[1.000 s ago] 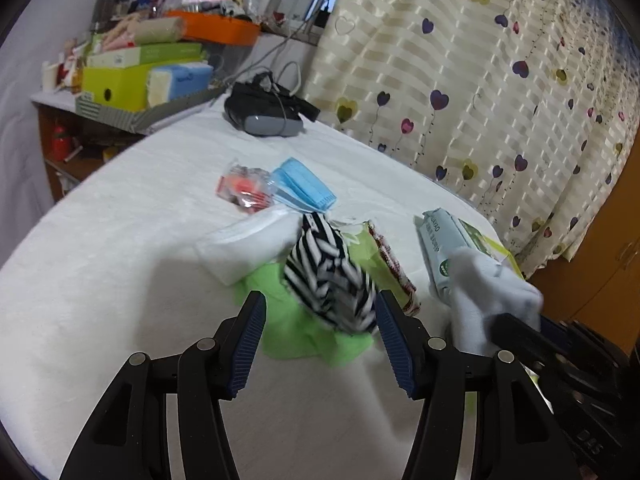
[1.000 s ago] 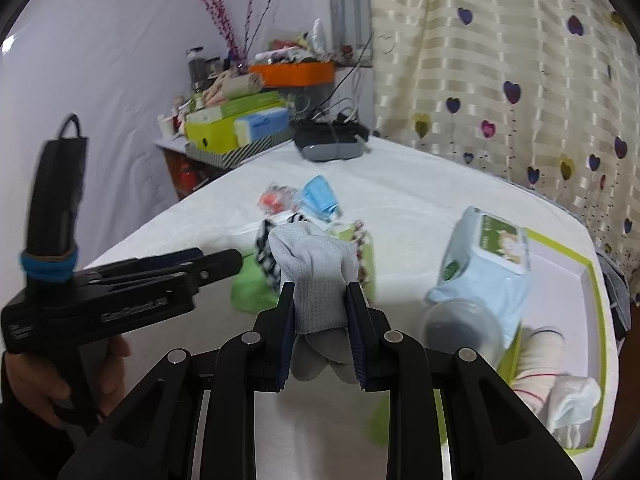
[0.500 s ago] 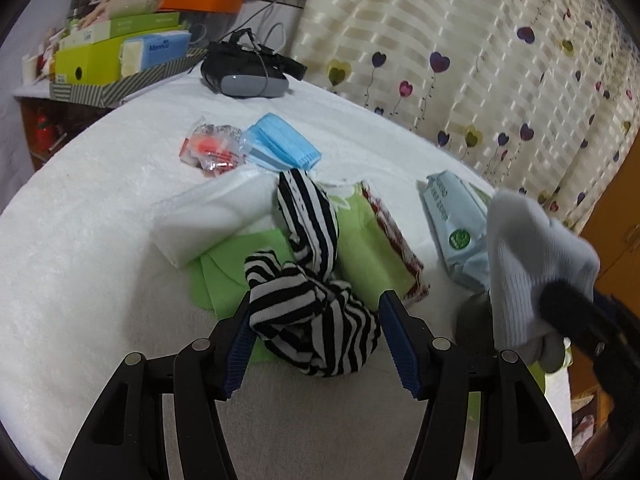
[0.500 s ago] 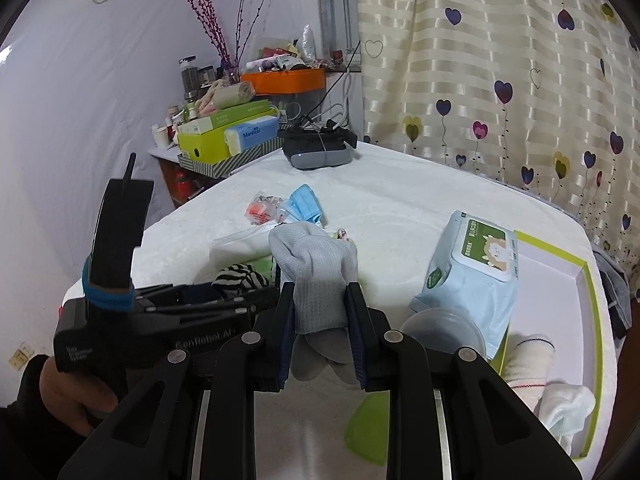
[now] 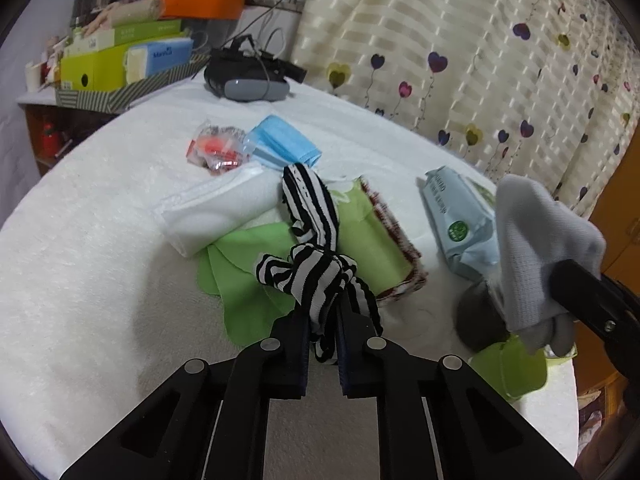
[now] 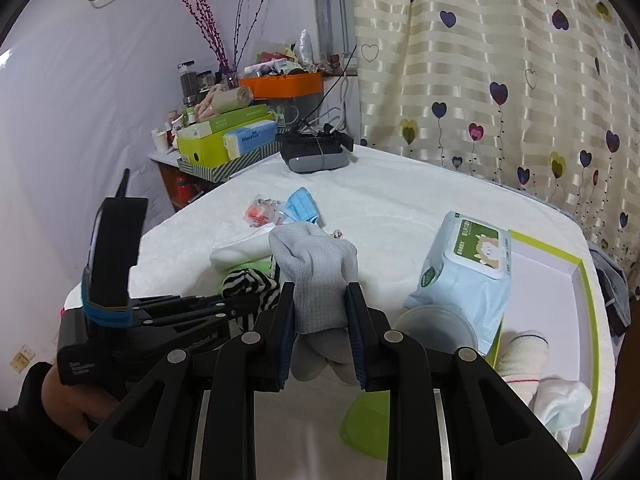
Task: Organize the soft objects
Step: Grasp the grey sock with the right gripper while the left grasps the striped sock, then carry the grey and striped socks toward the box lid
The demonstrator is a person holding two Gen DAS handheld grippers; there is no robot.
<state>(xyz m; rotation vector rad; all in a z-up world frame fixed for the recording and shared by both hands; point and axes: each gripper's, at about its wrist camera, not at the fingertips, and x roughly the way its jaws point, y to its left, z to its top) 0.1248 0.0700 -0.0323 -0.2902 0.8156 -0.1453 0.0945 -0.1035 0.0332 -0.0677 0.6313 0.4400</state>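
My left gripper is shut on a black-and-white striped sock, lifted slightly over a green cloth. It also shows in the right wrist view. My right gripper is shut on a grey sock, held above the table; the sock shows at the right of the left wrist view. A folded white towel, a red-edged cloth and blue face masks lie on the white table. A green-rimmed box at the right holds cream and white socks.
A wet-wipes pack leans on the box with a clear lid in front. An orange snack packet and a black headset lie farther back. A cluttered shelf stands at back left. A curtain hangs behind.
My left gripper has closed on the striped sock and lifted part of it off the green cloth. My right gripper keeps holding the grey sock, raised a little.
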